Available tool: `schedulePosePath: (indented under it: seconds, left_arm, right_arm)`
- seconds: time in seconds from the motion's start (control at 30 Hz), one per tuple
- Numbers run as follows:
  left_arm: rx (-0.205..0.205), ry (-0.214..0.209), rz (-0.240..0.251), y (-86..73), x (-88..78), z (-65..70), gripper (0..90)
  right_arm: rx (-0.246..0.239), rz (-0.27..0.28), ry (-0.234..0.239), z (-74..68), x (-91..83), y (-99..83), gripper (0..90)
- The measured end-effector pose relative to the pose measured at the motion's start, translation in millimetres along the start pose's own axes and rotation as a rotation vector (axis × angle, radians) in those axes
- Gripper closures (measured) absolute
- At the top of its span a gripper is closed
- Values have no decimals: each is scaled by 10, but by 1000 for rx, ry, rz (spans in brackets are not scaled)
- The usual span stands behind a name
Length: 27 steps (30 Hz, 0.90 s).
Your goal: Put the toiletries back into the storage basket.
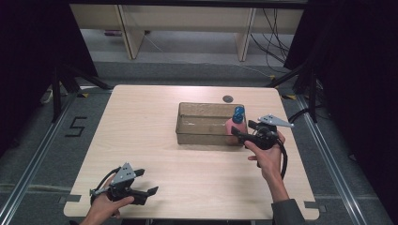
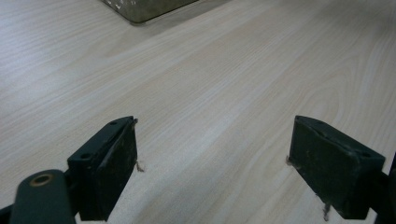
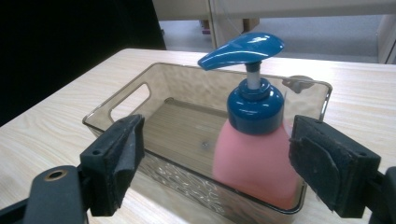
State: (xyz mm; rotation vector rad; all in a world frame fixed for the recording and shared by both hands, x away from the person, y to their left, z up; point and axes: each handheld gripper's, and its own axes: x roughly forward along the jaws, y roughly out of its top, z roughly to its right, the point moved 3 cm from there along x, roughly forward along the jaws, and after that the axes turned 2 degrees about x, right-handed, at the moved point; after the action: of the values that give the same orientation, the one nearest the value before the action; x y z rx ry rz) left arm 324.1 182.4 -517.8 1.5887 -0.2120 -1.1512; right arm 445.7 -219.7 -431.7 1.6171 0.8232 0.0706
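One pump bottle in bin.

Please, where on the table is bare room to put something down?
The table is bare left of the bin and between the bin and the left gripper. It is crowded at the bin's right end: pump bottle and right gripper.

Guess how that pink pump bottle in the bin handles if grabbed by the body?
The pump bottle looks like smooth glossy plastic, so probably slippery. Its blue pump head overhangs high up, so it may tip if nudged. The bin wall beside it should limit sliding.
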Motion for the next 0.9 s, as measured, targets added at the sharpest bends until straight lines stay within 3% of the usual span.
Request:
schedulePosePath:
  seconds: [0.13,0.2,0.23,0.33,0.37,0.63,0.9]
  left_arm:
    - [1,1,0,0,0,-2,148]
    - [1,0,0,0,-1,-1,148]
    - [-1,-1,3,1,0,2,148]
    - [-5,-3,6,2,2,4,148]
    - [-6,-4,6,1,2,4,148]
    - [-6,-5,9,3,3,2,148]
    - [-6,-5,9,2,3,1,148]
  right_arm:
    - [1,-3,6,-13,19,-34,190]
    - [-23,-4,-12,-2,14,-37,190]
    - [-1,-17,-9,-24,5,-44,189]
    - [-7,-11,-6,-26,4,-44,189]
    - [21,-9,3,-57,6,-54,188]
    - [-28,-5,-7,-94,25,-96,188]
    - [-25,-17,29,-181,7,-132,181]
